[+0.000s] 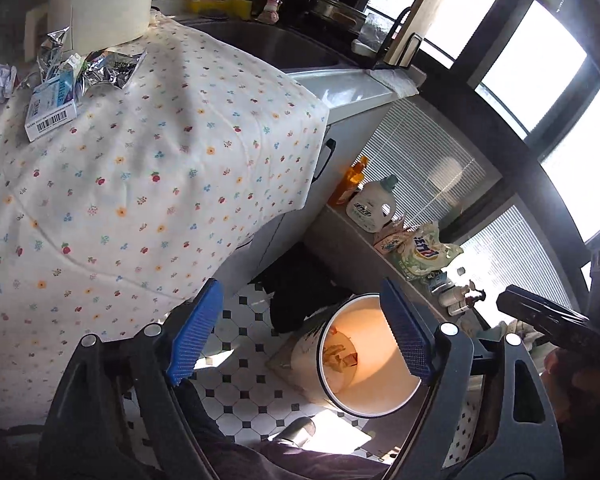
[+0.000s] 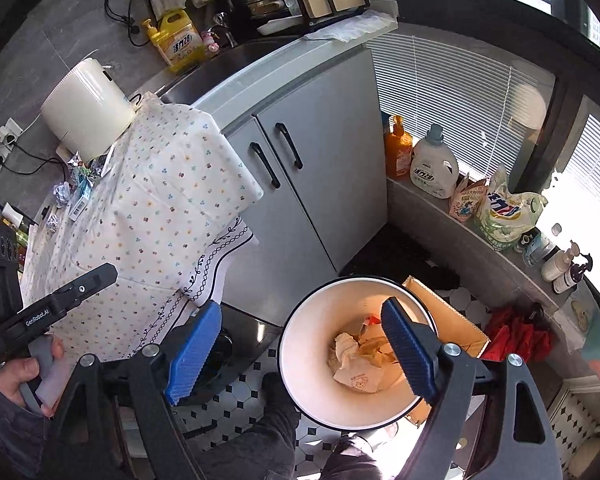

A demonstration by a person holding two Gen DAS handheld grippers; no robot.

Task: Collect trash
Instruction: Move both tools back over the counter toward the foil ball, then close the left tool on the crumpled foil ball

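A round white trash bin (image 1: 366,364) stands on the tiled floor; it also shows in the right wrist view (image 2: 300,344) with crumpled paper wrappers (image 2: 360,360) inside. My left gripper (image 1: 300,340) is open and empty, above the floor just left of the bin. My right gripper (image 2: 304,350) is open and empty, above the bin. On the flowered tablecloth (image 1: 160,168) lie a white and blue carton (image 1: 52,110), silver foil wrappers (image 1: 108,66) and a crumpled scrap (image 1: 0,84) at the far left. The same pile shows small in the right wrist view (image 2: 78,184).
A cream cylinder appliance (image 2: 86,112) stands behind the trash pile. A grey cabinet (image 2: 300,168) with a sink sits beside the table. Detergent bottles (image 2: 434,166) and bags line a low ledge by the window. A cardboard box (image 2: 448,316) sits behind the bin.
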